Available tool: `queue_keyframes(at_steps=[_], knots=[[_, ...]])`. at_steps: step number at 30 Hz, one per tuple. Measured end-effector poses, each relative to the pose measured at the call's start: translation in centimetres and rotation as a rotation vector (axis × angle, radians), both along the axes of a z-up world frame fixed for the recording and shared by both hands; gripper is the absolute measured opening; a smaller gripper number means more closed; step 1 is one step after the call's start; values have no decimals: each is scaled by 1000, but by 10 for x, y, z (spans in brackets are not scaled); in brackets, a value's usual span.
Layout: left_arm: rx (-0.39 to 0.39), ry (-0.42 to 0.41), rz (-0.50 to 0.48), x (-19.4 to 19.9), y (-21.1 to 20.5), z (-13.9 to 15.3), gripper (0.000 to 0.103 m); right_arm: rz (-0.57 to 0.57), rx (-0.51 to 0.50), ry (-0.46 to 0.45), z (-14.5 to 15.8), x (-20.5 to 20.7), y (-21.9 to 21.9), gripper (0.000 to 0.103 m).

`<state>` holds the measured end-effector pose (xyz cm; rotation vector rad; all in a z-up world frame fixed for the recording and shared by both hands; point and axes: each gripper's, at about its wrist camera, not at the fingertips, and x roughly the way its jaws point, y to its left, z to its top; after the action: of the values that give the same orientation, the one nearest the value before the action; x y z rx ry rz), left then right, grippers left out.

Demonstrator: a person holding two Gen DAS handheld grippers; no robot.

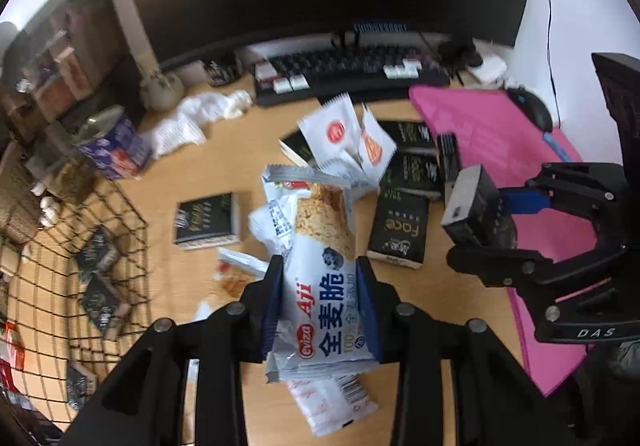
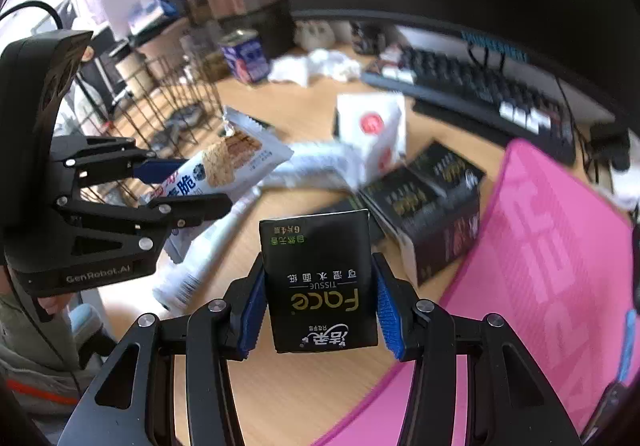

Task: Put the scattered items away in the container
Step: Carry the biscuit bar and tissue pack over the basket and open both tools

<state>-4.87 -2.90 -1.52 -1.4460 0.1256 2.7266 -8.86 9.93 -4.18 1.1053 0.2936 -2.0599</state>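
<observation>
My left gripper (image 1: 320, 278) is shut on a white cracker packet (image 1: 320, 246) and holds it above the wooden desk; it also shows in the right wrist view (image 2: 224, 169). My right gripper (image 2: 320, 294) is shut on a black tissue pack (image 2: 320, 286), lifted off the desk; it also shows in the left wrist view (image 1: 474, 205). The black wire basket (image 1: 60, 286) stands at the left with several black packs inside. More black tissue packs (image 1: 400, 226) and white sachets (image 1: 340, 133) lie scattered on the desk.
A keyboard (image 1: 352, 73) and a dark monitor stand at the back. A pink mat (image 1: 500, 149) with a mouse (image 1: 532, 109) lies at the right. A blue tin (image 1: 116, 149), crumpled tissue (image 1: 200, 117) and shelf clutter are at the back left.
</observation>
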Motion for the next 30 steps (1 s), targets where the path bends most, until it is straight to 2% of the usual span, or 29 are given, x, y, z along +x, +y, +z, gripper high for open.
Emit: queue_keyframes(at_steps=[4,9,14,18,23,26,30], knots=[[1,60,44,21,-22,28,38,45,-17,40,23,11,-23,48],[-22,134,152,56,-68,60,38,148,-48,91,54,27,-77,47],[-37,174,303,93,-130,78,38,288,-80,133,83,49,-150,47],[-43,180,392,119,-168,81,38,396,-88,147,97,69,-215,47],[-33,179,457,131,-201,76,38,466,-102,124,91,83,-260,47],[-15,167,458,126,-208,69,38,483,-64,115,77,87,-270,47],[-14,153,451,122,-208,62,38,470,-63,103,70,83,-266,47]])
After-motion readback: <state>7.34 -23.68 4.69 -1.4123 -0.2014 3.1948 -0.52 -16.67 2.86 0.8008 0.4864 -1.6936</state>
